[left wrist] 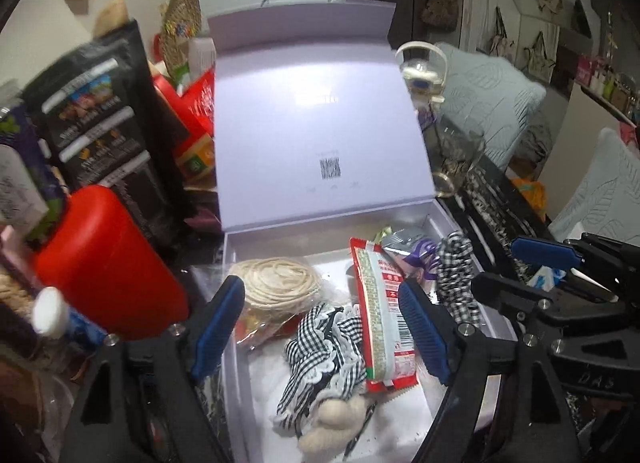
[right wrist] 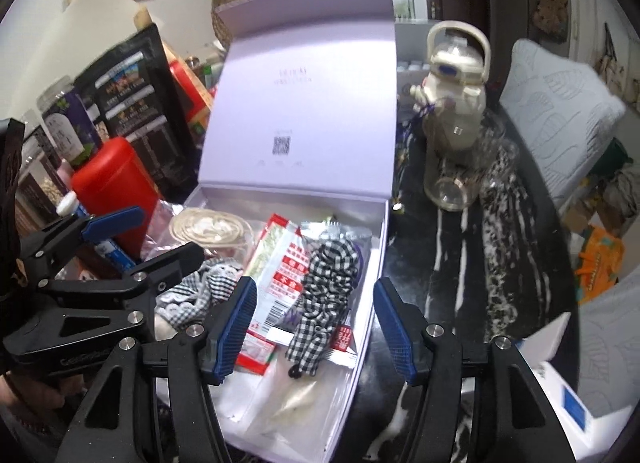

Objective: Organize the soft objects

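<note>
Left wrist view: my left gripper (left wrist: 320, 327) hangs over the open lilac gift box (left wrist: 496, 319), its blue pads (left wrist: 218, 327) spread wide with nothing between them but air above the contents. Inside the box I see a coil of cream cord (left wrist: 276, 283) at the back left, a frilled gingham cloth (left wrist: 324, 355) bunched in the middle with a cream plush piece (left wrist: 336, 423) under it, a red-and-white snack packet (left wrist: 380, 311) lying lengthwise, and a black-and-white checked scrunchie (left wrist: 456, 275) against the right wall. A red canister (left wrist: 108, 263) stands just outside the box on the left, and the box lid (left wrist: 320, 123) stands upright behind. Right wrist view: my right gripper (right wrist: 316, 327) also stands parted and empty, its left pad over the packet and its right pad beyond the box's right wall, above the dark marbled tabletop (right wrist: 500, 263). Here the checked scrunchie (right wrist: 324, 283) lies on top of the snack packet (right wrist: 280, 263), well inside the box, and a cream kettle-shaped bottle (right wrist: 452, 95) sits on the table behind. I judge the fabric pieces light, limp and quick to collapse, so I would pinch each at a thick gathered fold rather than at an edge; the frill may snag on the packet's corner. The packet looks slick and crinkly and should be taken across its narrow width.
</note>
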Demonstrator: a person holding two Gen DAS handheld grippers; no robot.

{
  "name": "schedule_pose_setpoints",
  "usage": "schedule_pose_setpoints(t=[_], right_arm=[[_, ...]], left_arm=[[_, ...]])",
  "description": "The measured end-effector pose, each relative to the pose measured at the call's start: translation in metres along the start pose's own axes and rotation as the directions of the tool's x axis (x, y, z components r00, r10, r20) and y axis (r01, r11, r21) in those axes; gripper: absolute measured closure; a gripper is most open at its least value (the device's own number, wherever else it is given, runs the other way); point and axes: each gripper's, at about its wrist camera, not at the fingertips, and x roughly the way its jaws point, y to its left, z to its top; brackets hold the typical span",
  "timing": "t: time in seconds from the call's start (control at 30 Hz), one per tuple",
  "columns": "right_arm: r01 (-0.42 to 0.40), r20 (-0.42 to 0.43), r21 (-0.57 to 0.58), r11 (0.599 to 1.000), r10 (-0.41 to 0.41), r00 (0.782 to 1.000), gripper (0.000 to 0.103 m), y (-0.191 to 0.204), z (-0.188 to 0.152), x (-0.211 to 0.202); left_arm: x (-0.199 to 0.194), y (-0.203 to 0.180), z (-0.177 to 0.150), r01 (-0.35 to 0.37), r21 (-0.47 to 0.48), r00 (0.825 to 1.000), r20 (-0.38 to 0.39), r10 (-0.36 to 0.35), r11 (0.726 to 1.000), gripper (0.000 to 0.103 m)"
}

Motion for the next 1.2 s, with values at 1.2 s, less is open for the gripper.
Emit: schedule_pose_setpoints(t=[1.2], right_arm=[[0.173, 0.432, -0.083, 0.981, -0.121, 0.894, 0.027, 0.108, -0.09, -0.241]], left_arm=[[-0.25, -0.004, -0.076, -0.071, -0.006, 0.922, 0.381, 0.068, 0.997, 0.024]])
